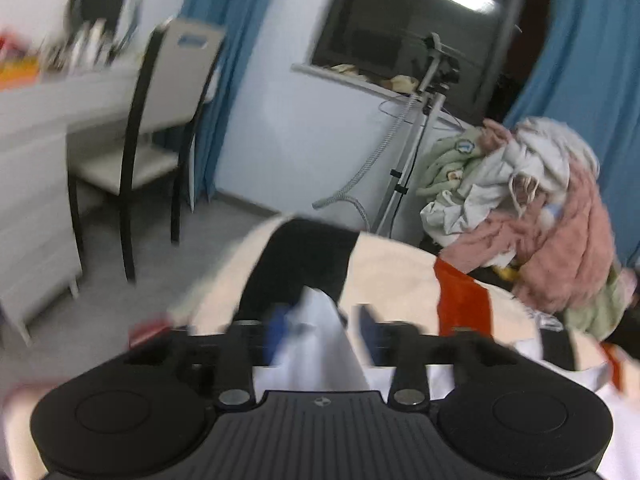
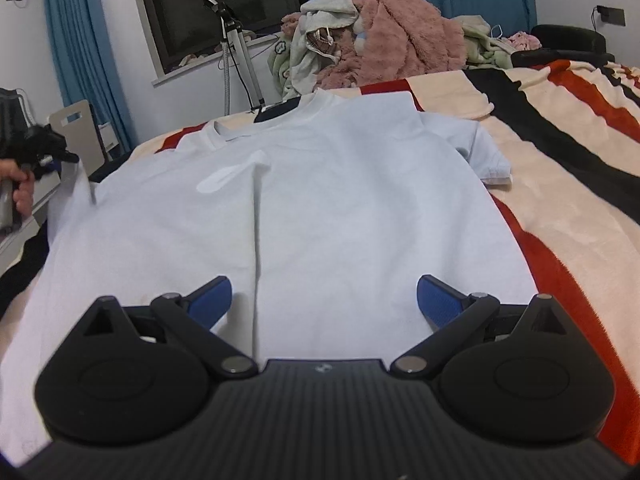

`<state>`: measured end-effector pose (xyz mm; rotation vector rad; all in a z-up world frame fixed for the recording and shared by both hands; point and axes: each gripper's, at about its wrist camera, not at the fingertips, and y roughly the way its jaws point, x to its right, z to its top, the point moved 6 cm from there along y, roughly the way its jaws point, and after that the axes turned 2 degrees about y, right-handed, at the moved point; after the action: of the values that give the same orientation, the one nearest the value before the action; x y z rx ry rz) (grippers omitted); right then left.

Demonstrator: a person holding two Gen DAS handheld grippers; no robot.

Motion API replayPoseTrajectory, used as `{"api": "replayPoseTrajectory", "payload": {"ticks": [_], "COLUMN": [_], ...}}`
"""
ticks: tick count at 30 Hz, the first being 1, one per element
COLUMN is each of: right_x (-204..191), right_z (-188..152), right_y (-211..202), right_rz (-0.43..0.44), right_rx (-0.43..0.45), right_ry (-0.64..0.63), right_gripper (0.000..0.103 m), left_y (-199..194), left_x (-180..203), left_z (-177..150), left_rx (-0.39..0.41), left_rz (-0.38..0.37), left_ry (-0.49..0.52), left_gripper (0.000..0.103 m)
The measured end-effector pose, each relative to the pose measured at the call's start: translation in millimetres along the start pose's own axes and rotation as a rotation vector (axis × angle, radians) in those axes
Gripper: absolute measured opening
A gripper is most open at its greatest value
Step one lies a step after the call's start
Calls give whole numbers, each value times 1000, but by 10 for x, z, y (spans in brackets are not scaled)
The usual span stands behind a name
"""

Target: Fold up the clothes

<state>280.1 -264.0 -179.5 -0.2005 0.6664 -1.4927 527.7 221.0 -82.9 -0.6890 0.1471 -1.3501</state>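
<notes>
Shirt: white cotton T-shirt [image 2: 320, 200] flat on striped fleece blanket [image 2: 560, 184]; left sleeve edge lifted
Left gripper [image 1: 320, 320]: fingers apart, white fabric between them
Right gripper [image 2: 324, 300]: spread wide, empty

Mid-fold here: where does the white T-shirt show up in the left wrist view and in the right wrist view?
Left wrist: white T-shirt is a lifted fold, bottom centre, between the left gripper pads.
Right wrist: it lies spread across the centre on the striped blanket.
Shared landmark: the pile of clothes, right in the left view, top centre in the right.
</notes>
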Motion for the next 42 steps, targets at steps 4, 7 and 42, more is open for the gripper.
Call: {"api": "replayPoseTrajectory", "payload": {"ticks": [4,7,42], "right_x": [23,38,99], "right_z": [4,6,-23], "right_y": [-18,-53,-67], "right_rz": [14,25,46], "right_rx": [0,-1,-17], "right_ry": [20,38,84], "right_gripper": [101,101,101], "left_y": [-374,-696,-815], "left_x": [-336,-491,-1186], "left_z": [-369,-718,-501], "left_rx": [-16,-39,175], "left_rz": [-111,-190,-127], "left_ry": [-231,-383,-597], "left_gripper": [72,76,19]}}
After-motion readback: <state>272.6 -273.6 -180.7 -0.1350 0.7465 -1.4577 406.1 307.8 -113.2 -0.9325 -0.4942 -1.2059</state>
